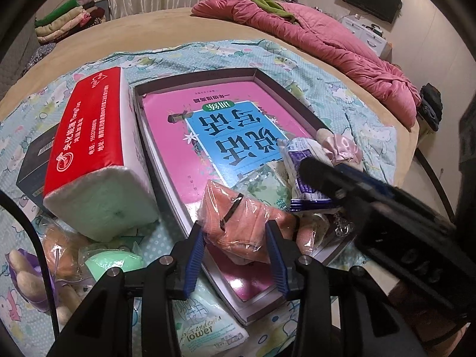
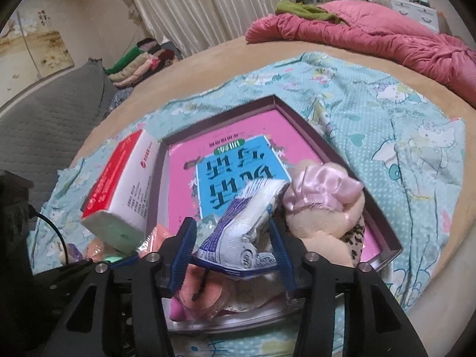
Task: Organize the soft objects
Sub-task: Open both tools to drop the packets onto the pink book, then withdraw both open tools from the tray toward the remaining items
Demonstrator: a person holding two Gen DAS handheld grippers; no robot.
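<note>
A shallow box lies on the cartoon-print sheet with a pink and blue book inside. My left gripper is shut on an orange cloth in clear wrap, which rests on the book at the box's near end. The right gripper stands open around a white and blue packet that lies loose between its fingers, tilted over the near pile. Its finger reaches in from the right in the left wrist view. A plush toy with pink satin sits right of the packet.
A red and white tissue pack leans at the box's left side on a dark box. Plush toys, a green item and a wipes pack lie near me. A pink quilt and folded clothes are far back.
</note>
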